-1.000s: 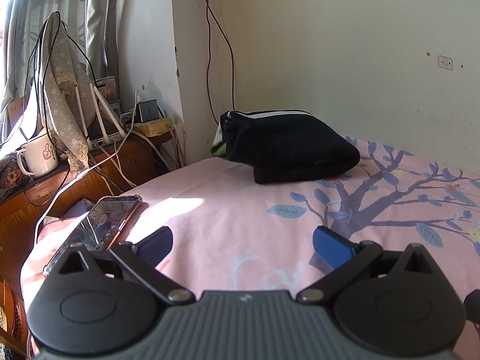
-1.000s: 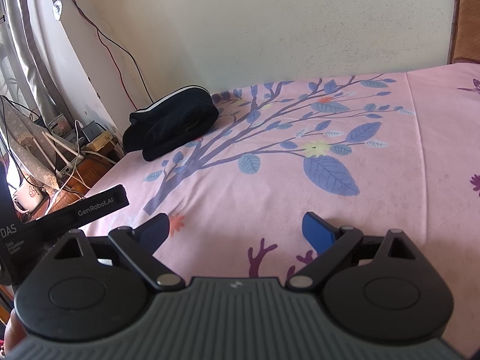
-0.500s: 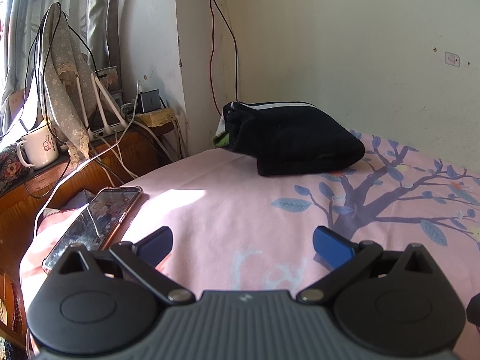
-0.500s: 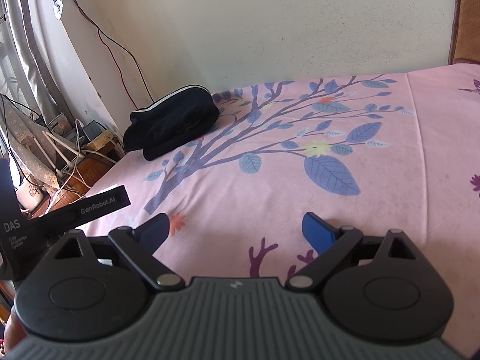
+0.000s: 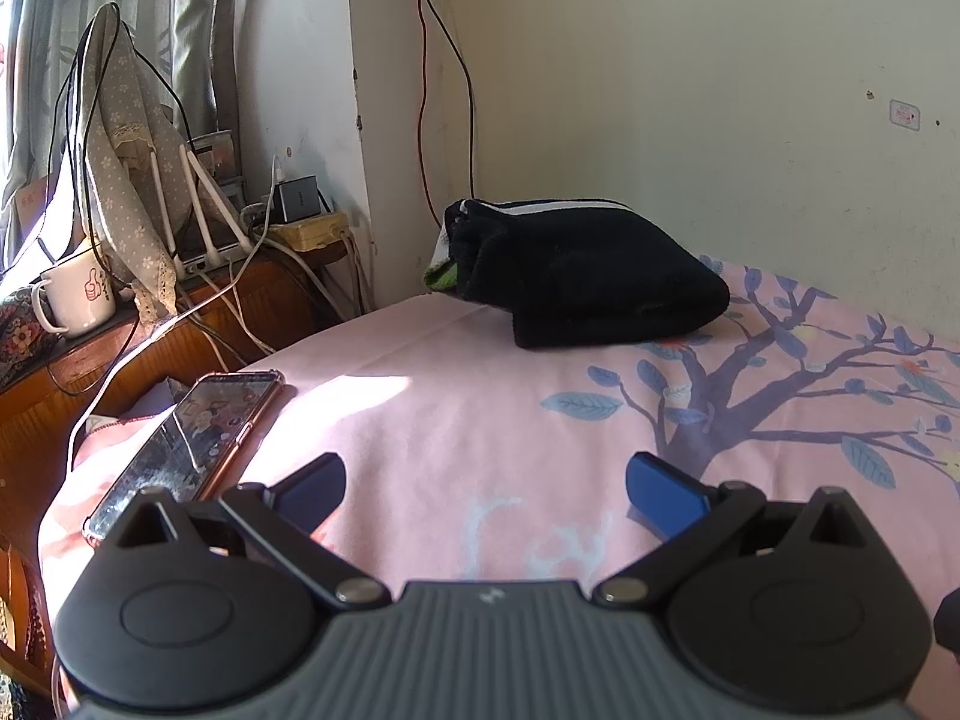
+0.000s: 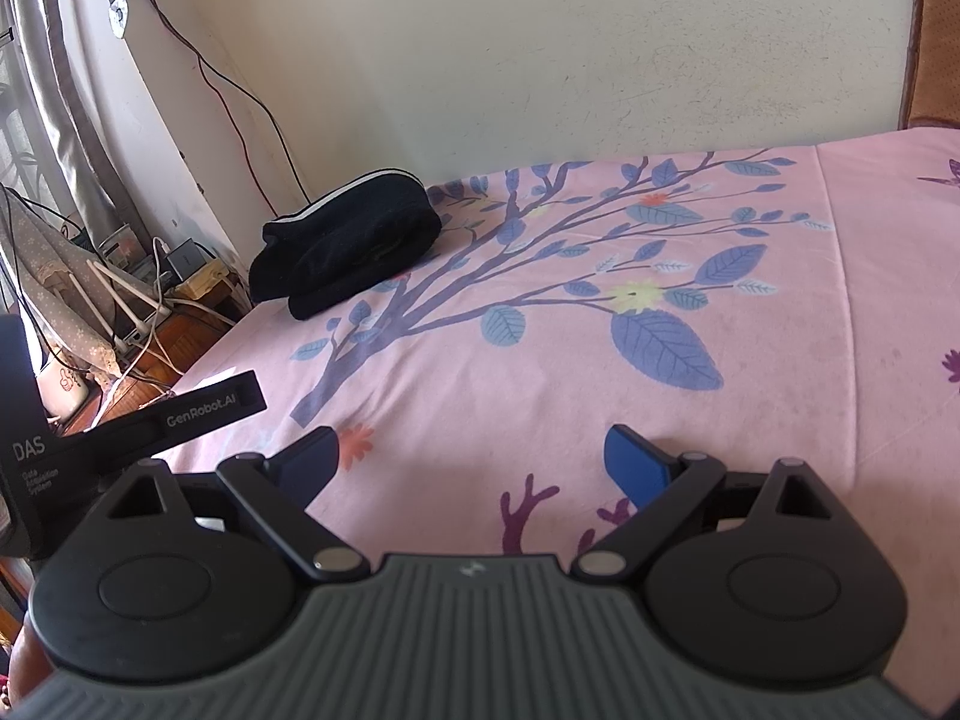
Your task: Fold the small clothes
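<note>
Left gripper (image 5: 486, 483): jaws spread wide, holding nothing, low over the pink bedsheet (image 5: 480, 420) at the near left part of the bed.
Right gripper (image 6: 471, 459): jaws equally wide, nothing between them, near edge of the sheet, just right of the left tool.
Phone (image 5: 192, 438): lies at the near left edge of the bed, just beside the left gripper's left finger.
Dark clothes (image 5: 582, 276): 1 folded black bundle with a white stripe, far left corner by the wall, well apart from both grippers.
Mug (image 5: 78, 294): on the cluttered side table left of the bed, among cables.
Risk: a leftward sweep could knock the phone off; a 1-sided grab of the bundle would likely undo its folds.
</note>
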The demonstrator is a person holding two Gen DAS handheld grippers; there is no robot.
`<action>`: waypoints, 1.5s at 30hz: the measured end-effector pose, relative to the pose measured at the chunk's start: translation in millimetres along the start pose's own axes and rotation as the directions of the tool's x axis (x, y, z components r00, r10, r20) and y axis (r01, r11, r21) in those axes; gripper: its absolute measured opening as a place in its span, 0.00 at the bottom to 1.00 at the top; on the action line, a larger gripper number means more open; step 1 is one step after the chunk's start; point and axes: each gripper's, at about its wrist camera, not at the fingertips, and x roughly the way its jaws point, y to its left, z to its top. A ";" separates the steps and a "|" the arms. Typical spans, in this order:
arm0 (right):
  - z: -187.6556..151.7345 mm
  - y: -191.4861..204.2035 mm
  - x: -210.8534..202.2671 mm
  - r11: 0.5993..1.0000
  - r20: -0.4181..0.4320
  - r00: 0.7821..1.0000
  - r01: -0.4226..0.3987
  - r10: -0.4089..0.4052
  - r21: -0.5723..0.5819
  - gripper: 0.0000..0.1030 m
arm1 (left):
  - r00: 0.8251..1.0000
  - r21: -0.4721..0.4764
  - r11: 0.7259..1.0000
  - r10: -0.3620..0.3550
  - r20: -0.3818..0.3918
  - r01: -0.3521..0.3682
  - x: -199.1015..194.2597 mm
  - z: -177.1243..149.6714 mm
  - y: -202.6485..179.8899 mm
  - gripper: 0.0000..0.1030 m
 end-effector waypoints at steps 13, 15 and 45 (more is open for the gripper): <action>-1.4 2.0 -0.1 1.000 0.000 1.000 -0.001 0.001 0.000 0.94 | 0.999 -0.013 0.999 -0.046 0.014 0.047 -3.3 -1.3 2.7 1.00; -1.2 1.7 -0.1 1.000 0.000 1.000 -0.001 0.001 0.000 0.94 | 0.999 -0.009 0.999 -0.046 0.014 0.046 -3.2 -1.2 1.8 1.00; -0.7 2.9 -0.7 1.000 -0.001 1.000 0.000 0.000 -0.003 0.94 | 0.996 0.013 0.999 -0.042 0.074 0.041 -11.4 -3.5 -1.5 1.00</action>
